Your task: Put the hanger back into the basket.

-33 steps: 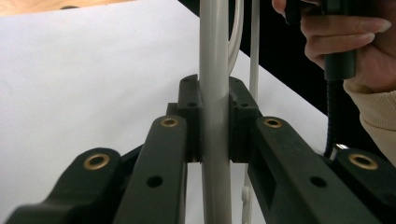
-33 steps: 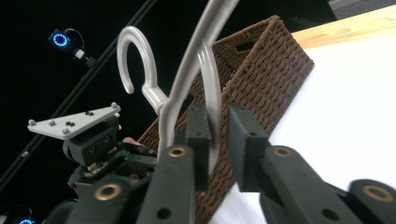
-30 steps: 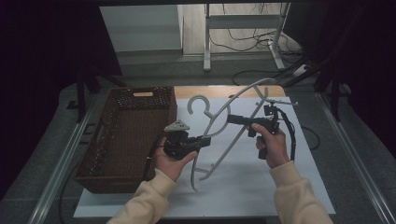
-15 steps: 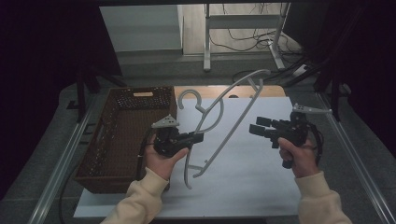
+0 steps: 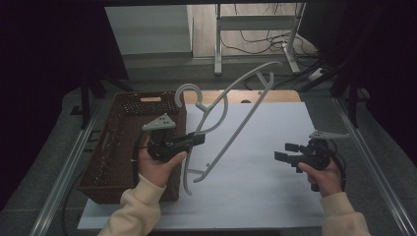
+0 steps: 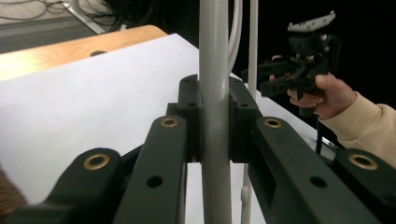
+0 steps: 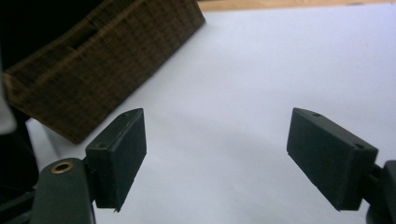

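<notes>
Next to the brown woven wicker basket [image 5: 123, 142], the left gripper [image 5: 195, 139] is clamped tight on a pale grey plastic clothes hanger [image 5: 231, 123] held above the white table sheet [image 5: 275, 157], long axis slanting up-right, hook pointing up-left, while the right gripper [image 5: 281, 153], jaws just opened wide, holds nothing.

Hanger [image 5: 231, 115]: smooth plastic, pale grey, slight sheen along the rods; basket [image 5: 120, 142]: dark brown woven wicker, rough and matt. Table sheet [image 5: 275, 162]: white, matt, paper-like, over a bare wood top [image 5: 255, 96] with a smooth light finish. Gripper [image 6: 215, 116] bodies: black matt plastic with brass-coloured rivets, flat matt pads [image 7: 121, 149]; sleeves [image 5: 137, 211]: cream knit cloth, soft-looking.
</notes>
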The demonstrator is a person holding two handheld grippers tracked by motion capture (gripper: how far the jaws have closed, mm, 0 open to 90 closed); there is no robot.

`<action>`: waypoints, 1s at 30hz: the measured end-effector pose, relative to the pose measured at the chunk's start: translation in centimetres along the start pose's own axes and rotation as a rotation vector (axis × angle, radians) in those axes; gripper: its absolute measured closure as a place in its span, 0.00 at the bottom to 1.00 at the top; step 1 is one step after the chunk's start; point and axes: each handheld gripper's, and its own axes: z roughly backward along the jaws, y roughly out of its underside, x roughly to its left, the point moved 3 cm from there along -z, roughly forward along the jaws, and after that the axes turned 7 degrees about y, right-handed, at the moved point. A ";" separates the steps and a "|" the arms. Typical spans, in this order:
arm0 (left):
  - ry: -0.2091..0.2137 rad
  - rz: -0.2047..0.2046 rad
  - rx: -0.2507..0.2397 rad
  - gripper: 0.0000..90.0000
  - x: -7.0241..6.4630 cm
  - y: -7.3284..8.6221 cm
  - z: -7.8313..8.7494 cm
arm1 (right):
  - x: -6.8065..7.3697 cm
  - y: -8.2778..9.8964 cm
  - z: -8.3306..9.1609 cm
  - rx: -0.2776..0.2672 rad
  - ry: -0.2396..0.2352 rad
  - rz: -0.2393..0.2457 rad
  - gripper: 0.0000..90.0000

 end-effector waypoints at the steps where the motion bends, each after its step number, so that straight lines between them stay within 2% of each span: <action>1: -0.001 0.001 -0.003 0.88 0.1 -0.1 0.4 | 0.0 0.2 -0.2 0.015 0.010 0.004 0.22; 4: -0.011 0.002 -0.005 0.88 0.5 -0.3 1.3 | 0.0 0.6 -0.8 0.053 0.038 0.030 0.22; 6: -0.017 0.002 -0.002 0.88 0.7 -0.3 1.6 | 0.1 0.8 -1.1 0.075 0.045 0.041 0.22; 9: -0.026 0.011 -0.009 0.88 1.7 -0.3 3.0 | 0.2 1.0 -1.4 0.089 0.047 0.050 0.22; 17: -0.050 0.034 -0.036 0.88 3.4 0.2 5.6 | 0.0 1.2 -1.5 0.105 0.055 0.053 0.22; 19: -0.082 0.030 -0.037 0.88 3.9 0.3 6.9 | 0.0 1.2 -1.5 0.106 0.055 0.054 0.22; 20: -0.082 0.030 -0.037 0.88 3.9 0.3 6.9 | 0.0 1.2 -1.5 0.106 0.055 0.054 0.22; 21: -0.089 0.037 -0.042 0.88 4.4 0.3 7.9 | -0.1 1.2 -1.6 0.103 0.053 0.050 0.22; 24: -0.098 0.044 -0.051 0.88 4.7 0.1 8.8 | -0.2 1.3 -1.6 0.105 0.056 0.051 0.22; 26: -0.121 0.044 -0.062 0.88 5.2 0.0 10.0 | -0.2 1.3 -1.7 0.109 0.056 0.050 0.22; 30: -0.151 0.042 -0.076 0.88 5.9 0.1 11.0 | -0.2 1.4 -1.7 0.110 0.055 0.050 0.22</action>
